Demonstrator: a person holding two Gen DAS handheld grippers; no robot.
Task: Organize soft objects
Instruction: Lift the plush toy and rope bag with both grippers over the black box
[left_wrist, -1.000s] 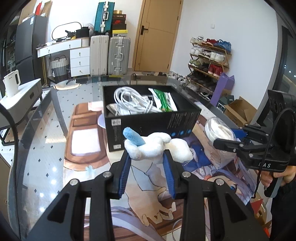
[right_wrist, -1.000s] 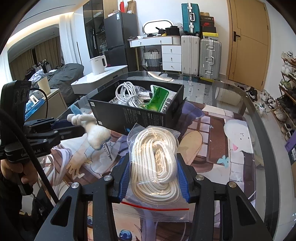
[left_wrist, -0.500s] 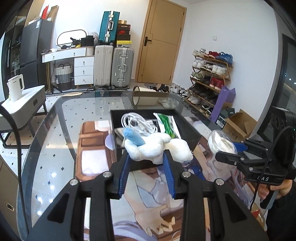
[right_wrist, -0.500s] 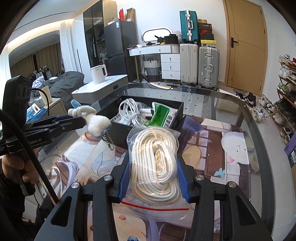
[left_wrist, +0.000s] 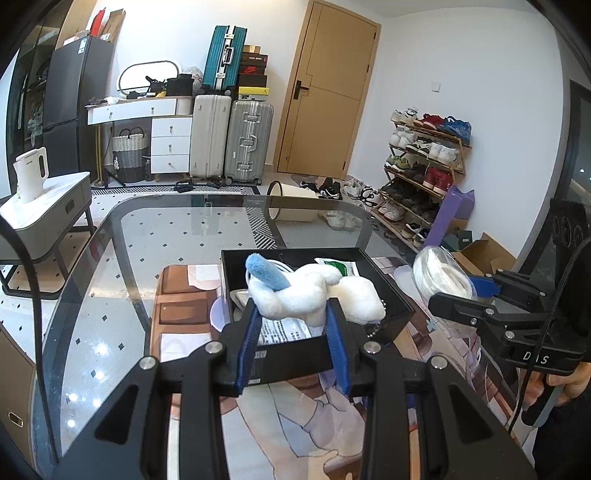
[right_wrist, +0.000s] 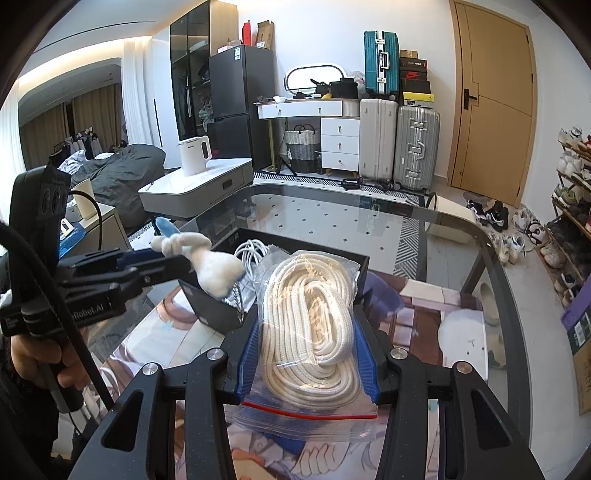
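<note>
Above the open black cardboard box (left_wrist: 384, 295), the left gripper (left_wrist: 293, 325) clamps a white plush toy (left_wrist: 295, 291); the right gripper (right_wrist: 308, 347) clamps a bagged white rope coil (right_wrist: 310, 317). Carrying step; lowering and release judged next.

Place: we take this for a lived-in home, an open room by the entrance
Door: a wooden door (left_wrist: 328, 92) stands in the far wall; shoes lie loose on the floor before it
Shoe rack: we see a shoe rack (left_wrist: 424, 162) full of sneakers along the right wall
Luggage: suitcases (left_wrist: 229, 140) stand by a white dresser (left_wrist: 162, 136); shoe boxes are stacked on top
Appliances: a dark fridge (right_wrist: 236, 107); a white kettle (right_wrist: 194, 155) on a side cabinet
Sleeping corner: we make out rumpled bedding (right_wrist: 118, 173) beyond
Counter: a glass-topped counter (left_wrist: 166, 236) with a printed mat
</note>
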